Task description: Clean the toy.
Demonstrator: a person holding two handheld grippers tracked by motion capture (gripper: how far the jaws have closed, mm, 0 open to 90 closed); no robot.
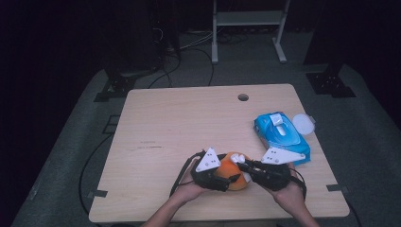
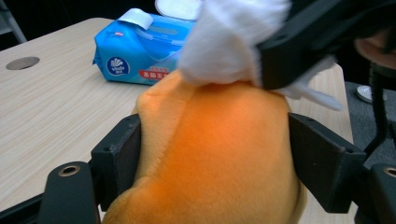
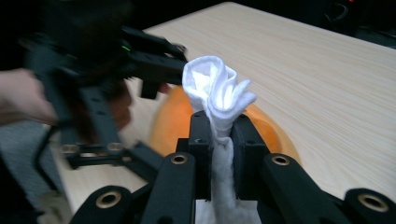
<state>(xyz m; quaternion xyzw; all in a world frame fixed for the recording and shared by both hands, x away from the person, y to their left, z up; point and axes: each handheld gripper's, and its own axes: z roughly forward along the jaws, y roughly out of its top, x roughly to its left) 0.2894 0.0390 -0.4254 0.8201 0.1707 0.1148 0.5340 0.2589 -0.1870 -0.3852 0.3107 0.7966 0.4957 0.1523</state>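
My left gripper [image 2: 212, 154] clamps the orange plush [image 2: 210, 158] steady near the table's [image 1: 156, 118] front edge; my right gripper [image 3: 219, 140], pinching a white wipe [image 3: 217, 91], rubs it.

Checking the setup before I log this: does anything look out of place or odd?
Only the blue wipes pack: its lid stands flipped open and a wipe tab sticks up. The white wipe and orange plush sit held, nothing spilled.

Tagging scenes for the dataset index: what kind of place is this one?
Probably a lab or recording room, not a home. A bare wooden table with a cable hole stands on grey floor, cables trail behind it, black stand bases flank it, and a pale metal frame stands in the dark background.
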